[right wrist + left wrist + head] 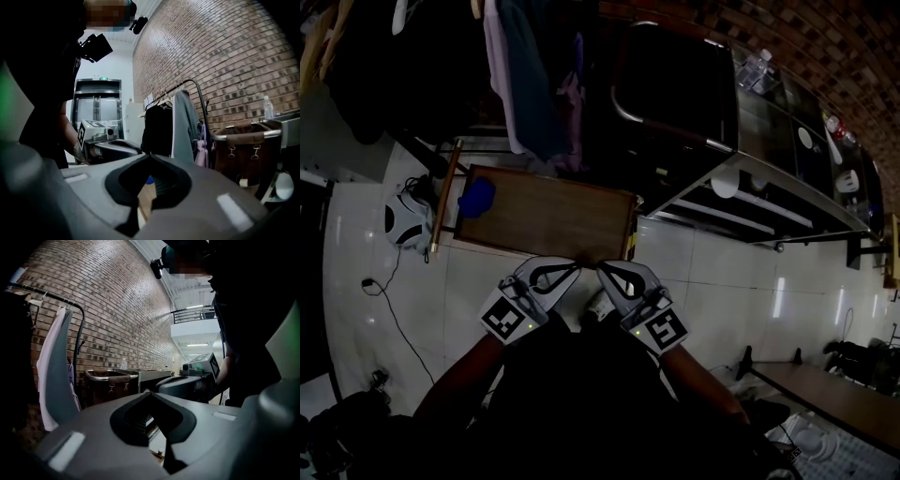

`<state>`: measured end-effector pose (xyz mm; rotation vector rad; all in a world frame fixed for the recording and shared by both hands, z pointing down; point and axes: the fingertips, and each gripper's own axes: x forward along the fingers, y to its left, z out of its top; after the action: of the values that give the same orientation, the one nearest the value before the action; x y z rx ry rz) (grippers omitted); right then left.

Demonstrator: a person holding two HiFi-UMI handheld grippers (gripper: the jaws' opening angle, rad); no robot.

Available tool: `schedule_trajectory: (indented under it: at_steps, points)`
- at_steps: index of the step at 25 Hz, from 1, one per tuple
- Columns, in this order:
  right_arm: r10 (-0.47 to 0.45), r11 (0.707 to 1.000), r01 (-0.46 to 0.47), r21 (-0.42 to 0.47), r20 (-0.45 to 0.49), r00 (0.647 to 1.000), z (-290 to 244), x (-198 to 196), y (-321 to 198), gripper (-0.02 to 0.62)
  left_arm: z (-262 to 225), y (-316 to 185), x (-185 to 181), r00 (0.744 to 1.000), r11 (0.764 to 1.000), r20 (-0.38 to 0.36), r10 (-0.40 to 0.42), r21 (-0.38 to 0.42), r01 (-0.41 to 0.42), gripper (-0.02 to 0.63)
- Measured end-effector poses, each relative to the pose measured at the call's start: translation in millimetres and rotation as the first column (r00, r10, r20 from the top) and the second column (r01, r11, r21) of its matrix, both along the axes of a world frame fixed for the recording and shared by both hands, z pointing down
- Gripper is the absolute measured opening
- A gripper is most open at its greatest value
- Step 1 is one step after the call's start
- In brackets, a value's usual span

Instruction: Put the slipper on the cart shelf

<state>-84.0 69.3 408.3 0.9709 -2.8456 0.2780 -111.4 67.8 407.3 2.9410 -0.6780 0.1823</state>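
The left gripper [572,268] has its jaws closed tip to tip with nothing between them. The right gripper [605,269] is the same, shut and empty, and the two are held side by side with their tips close together, low in front of the person. Just beyond them lies a wooden shelf [553,216], low over the pale floor. At its far left end, near a wooden rail [442,202], sits a blue thing that I take to be the slipper [476,197]. If this board is the cart's shelf, the slipper already lies where the task wants it. Whether it is, the dim pictures do not settle. The main risk is a nudge: closed jaws brought against a soft, light slipper so near the shelf's end would push it over the edge instead of gripping it. Hanging clothes [525,84] droop above that end and could catch a raised gripper, and a cable [394,300] trails across the floor on the left, where a foot could snag it.
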Motion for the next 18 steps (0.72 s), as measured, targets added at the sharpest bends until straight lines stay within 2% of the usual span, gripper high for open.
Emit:
schedule_trajectory:
  at_steps: [4,12,18]
  points:
    - [0.016,1.0,-0.016,0.003,-0.015,1.0,4.6,-27.9,-8.7,0.0,4.1,-10.7,-23.6,1.0,1.0,-0.022,0.023,0.0,-0.023,0.003]
    - [0.123,0.992,-0.124,-0.038,-0.026,0.992,10.3,-83.2,-37.3,0.0,9.5,-40.1,-77.4,0.993,0.995,-0.063,0.097,-0.023,-0.099,0.003]
    - [0.202,0.979,-0.203,-0.019,-0.047,0.978,12.8,-98.8,-58.6,0.0,7.4,-58.7,-101.2,0.986,0.99,-0.092,0.141,-0.016,-0.143,0.003]
